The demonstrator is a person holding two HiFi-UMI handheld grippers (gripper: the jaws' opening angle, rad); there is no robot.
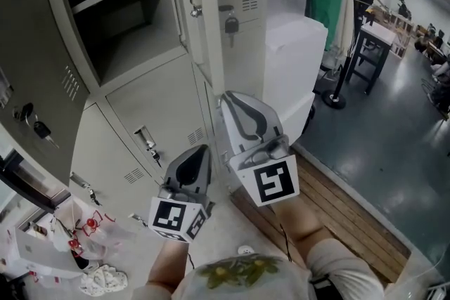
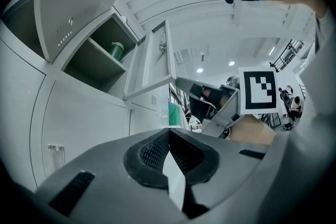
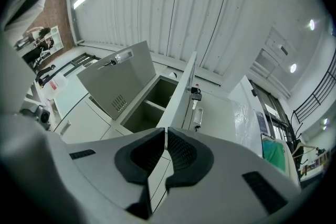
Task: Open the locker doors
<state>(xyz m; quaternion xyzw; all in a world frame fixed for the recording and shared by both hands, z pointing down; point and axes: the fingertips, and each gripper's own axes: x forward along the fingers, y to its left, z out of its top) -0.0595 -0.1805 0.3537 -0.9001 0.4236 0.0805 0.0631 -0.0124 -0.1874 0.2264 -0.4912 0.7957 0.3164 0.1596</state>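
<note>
A: Where do things stand with the bank of grey metal lockers (image 1: 133, 38)?
B: Two upper doors already hang swung out: the wide grey upper door (image 1: 35, 67) at the left, and a second grey door seen edge-on (image 3: 182, 86). The pale grey lower door (image 1: 158, 109) beneath the open compartment is closed, so I'd judge it comes next
A: And the tools?
B: Both closed on nothing. The left tool (image 1: 200, 152) points toward that lower door without touching it; the right tool (image 1: 229, 102) is held higher, just beside it. The next move would call for parting a tool's jaws, catching the small metal latch handle (image 1: 145, 140), then pulling outward
A: What does one camera give that another lacks?
B: The two gripper views show the ribbed black pads (image 2: 155, 149) pressed together with nothing between. The head view sees only the tools' backs, yet it alone shows how they lie against the lower door
</note>
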